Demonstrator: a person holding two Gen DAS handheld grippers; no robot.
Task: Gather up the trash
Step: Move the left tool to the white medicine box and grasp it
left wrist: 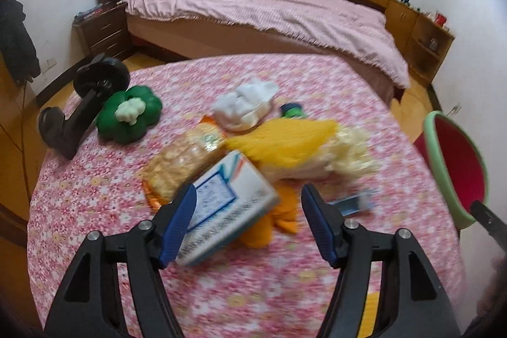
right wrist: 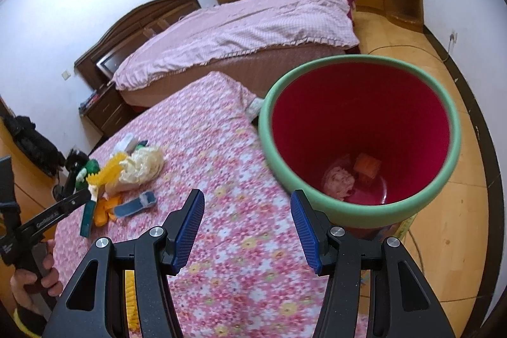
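My left gripper [left wrist: 248, 192] hangs open over a pile of trash on the pink flowered tablecloth [left wrist: 95, 179]. A white and blue carton [left wrist: 228, 205] lies between its fingers against the left pad [left wrist: 180, 220], well apart from the right one. Behind the carton lie a clear snack packet [left wrist: 180, 160], a yellow knitted piece [left wrist: 285, 141], a cream crumpled wad [left wrist: 348, 151] and white tissue [left wrist: 244, 106]. My right gripper [right wrist: 247, 195] is open over bare cloth. Just past its right finger is a red bin with a green rim [right wrist: 358, 62].
The bin holds a pinkish wad [right wrist: 339, 179] and an orange piece [right wrist: 367, 167]. A green toy [left wrist: 130, 116] and a black stand [left wrist: 82, 103] sit at the table's far left. A small blue pack [left wrist: 351, 205] lies right of the pile. A bed [left wrist: 253, 5] stands beyond the table.
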